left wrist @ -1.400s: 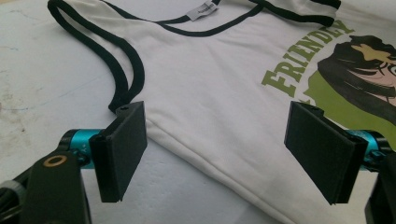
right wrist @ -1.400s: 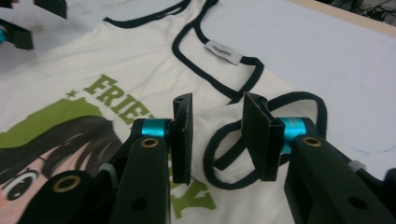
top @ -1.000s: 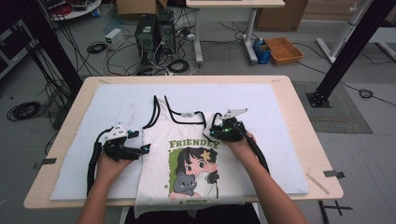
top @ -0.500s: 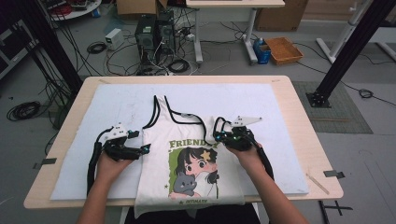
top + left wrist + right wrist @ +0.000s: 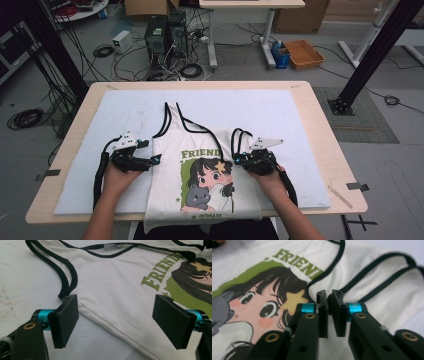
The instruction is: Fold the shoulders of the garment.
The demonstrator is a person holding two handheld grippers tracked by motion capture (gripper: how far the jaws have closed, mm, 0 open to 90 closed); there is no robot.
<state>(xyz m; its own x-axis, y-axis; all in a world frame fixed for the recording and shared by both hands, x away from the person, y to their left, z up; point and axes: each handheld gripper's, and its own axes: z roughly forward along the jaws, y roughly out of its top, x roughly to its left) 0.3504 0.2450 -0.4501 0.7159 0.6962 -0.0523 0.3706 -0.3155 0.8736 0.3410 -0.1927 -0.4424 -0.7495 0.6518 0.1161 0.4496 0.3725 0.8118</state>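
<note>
A white tank top with black trim, green "FRIEND" lettering and a cartoon girl lies flat on the white mat. Its hem hangs over the near table edge. My left gripper sits at the top's left side seam, and its jaws stand wide open over that edge. My right gripper rests at the top's right armhole, beside the bunched right strap. Its jaws have just been opening. A narrow dark gap shows between the pads, with no fabric in it.
The wooden table carries the mat, with bare mat left and right of the top. Behind the table are computer towers, floor cables, a brown box and a black frame post.
My right gripper has moved right and nearer the person. The top's right strap has shifted right with it and now loops beside the gripper. The left gripper has stayed put.
</note>
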